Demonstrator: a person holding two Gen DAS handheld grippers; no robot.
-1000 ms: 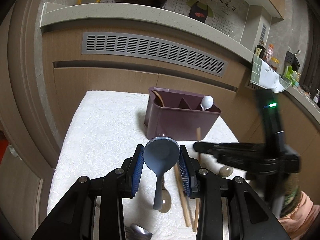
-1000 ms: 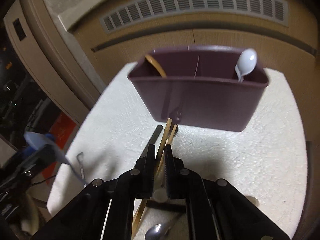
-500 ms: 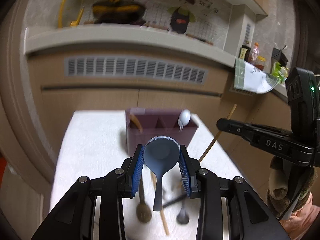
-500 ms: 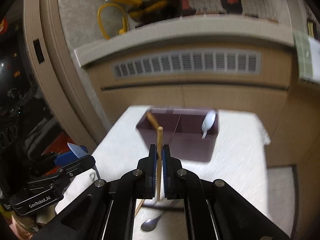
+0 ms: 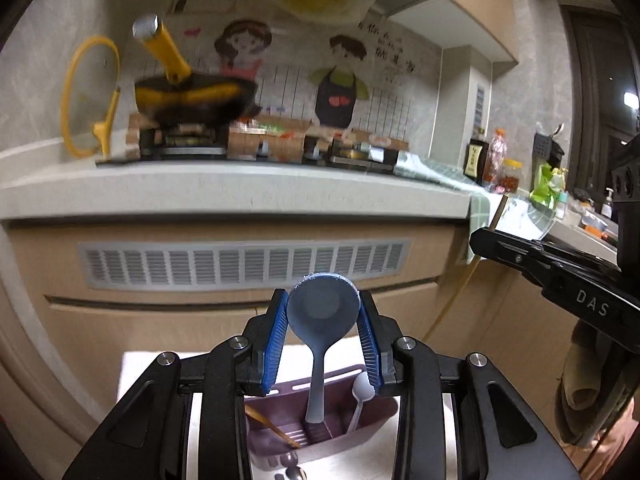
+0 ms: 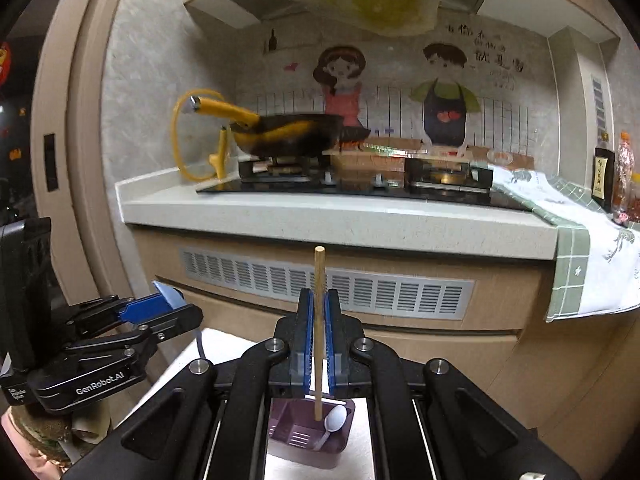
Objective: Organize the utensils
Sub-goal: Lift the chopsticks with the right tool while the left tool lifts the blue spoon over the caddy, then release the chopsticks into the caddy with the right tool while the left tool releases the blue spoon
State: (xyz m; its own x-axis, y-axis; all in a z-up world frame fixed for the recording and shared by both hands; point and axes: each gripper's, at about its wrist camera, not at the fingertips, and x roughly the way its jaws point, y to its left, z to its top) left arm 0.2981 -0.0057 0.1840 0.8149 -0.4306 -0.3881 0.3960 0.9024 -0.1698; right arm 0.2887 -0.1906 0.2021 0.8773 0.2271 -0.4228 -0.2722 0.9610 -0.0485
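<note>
My left gripper [image 5: 323, 332] is shut on a blue-grey rice paddle [image 5: 322, 320], held upright with its handle hanging down over the purple utensil caddy [image 5: 320, 432]. The caddy holds a white spoon [image 5: 360, 394] and a wooden chopstick [image 5: 272, 426]. My right gripper [image 6: 319, 334] is shut on a wooden chopstick [image 6: 319, 320], held upright with its lower tip above the caddy [image 6: 308, 428], beside the white spoon [image 6: 334, 420]. The left gripper also shows in the right wrist view [image 6: 160, 308]; the right gripper shows in the left wrist view [image 5: 492, 236].
The caddy stands on a white textured mat [image 5: 160, 364]. Metal spoons [image 5: 294, 472] lie on the mat in front of the caddy. Behind is a kitchen counter [image 6: 340, 216] with a stove and a yellow-handled pan [image 6: 280, 132], and a vented cabinet panel [image 5: 240, 264].
Both grippers have risen well above the table with the paddle and chopstick, and now look down at the caddy from above. The chopstick has swung from slanted to upright.
</note>
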